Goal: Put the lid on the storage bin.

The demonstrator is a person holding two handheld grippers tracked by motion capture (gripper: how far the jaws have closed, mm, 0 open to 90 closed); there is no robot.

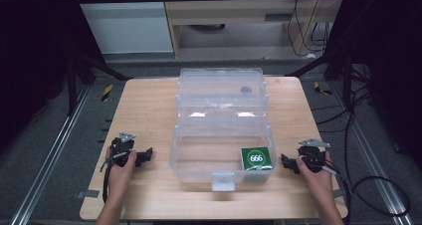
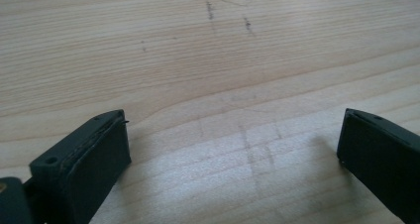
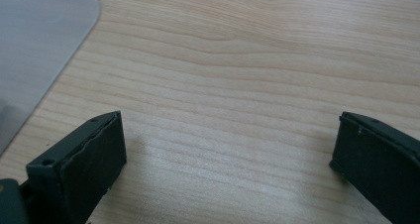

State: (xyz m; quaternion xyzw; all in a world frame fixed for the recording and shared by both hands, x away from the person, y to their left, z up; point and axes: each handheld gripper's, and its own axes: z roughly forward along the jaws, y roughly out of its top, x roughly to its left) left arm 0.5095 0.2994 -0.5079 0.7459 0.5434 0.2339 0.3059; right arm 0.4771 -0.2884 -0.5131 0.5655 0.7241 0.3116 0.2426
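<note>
Clear plastic box (image 1: 221, 135) sits mid-table (image 1: 149, 105), lid open, green carton (image 1: 257, 159) in its near right corner. We hold the left tool (image 1: 144, 157) and right tool (image 1: 287, 163) beside it, apart, jaws spread, empty.

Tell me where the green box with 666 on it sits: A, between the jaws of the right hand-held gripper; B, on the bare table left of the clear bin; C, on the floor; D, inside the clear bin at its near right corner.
D: the green box lies inside the clear bin, in its near right corner, apart from the open right hand-held gripper.
</note>
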